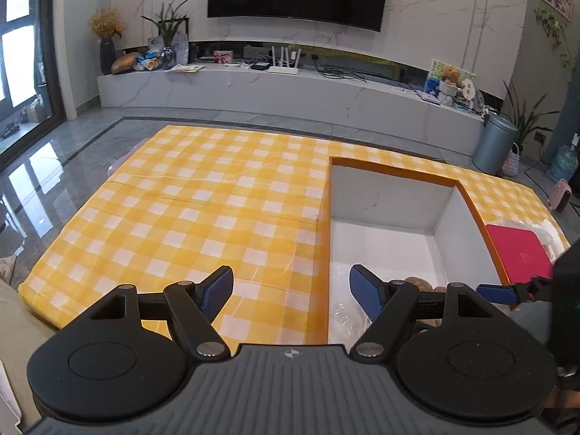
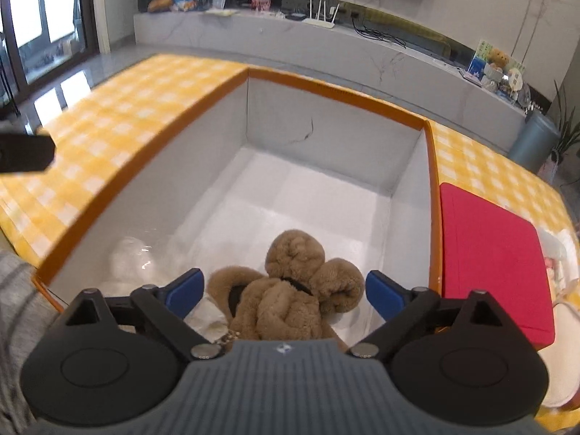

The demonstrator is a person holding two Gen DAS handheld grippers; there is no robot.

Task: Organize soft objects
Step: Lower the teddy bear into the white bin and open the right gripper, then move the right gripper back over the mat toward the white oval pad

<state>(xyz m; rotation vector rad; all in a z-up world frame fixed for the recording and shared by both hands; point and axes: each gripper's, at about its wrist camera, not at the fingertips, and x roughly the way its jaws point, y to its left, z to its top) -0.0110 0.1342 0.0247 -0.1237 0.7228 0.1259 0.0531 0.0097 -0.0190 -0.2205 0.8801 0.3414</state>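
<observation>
A brown plush toy point(image 2: 290, 290) lies at the near end of the white box with an orange rim point(image 2: 337, 88), beside a clear plastic bag with something white point(image 2: 134, 257). My right gripper point(image 2: 284, 290) is open, its blue fingers on either side of the plush, not closed on it. My left gripper point(image 1: 291, 290) is open and empty over the box's left wall point(image 1: 322, 253); a bit of the plush point(image 1: 420, 282) shows behind its right finger. The right gripper's blue finger point(image 1: 496, 293) shows at the right of the left wrist view.
The box sits on a yellow checked tablecloth point(image 1: 188, 203). A red folded cloth point(image 2: 496, 257) lies right of the box, with white items point(image 2: 558, 253) beyond it. A TV console point(image 1: 275, 87) and a grey bin point(image 1: 493, 141) stand behind the table.
</observation>
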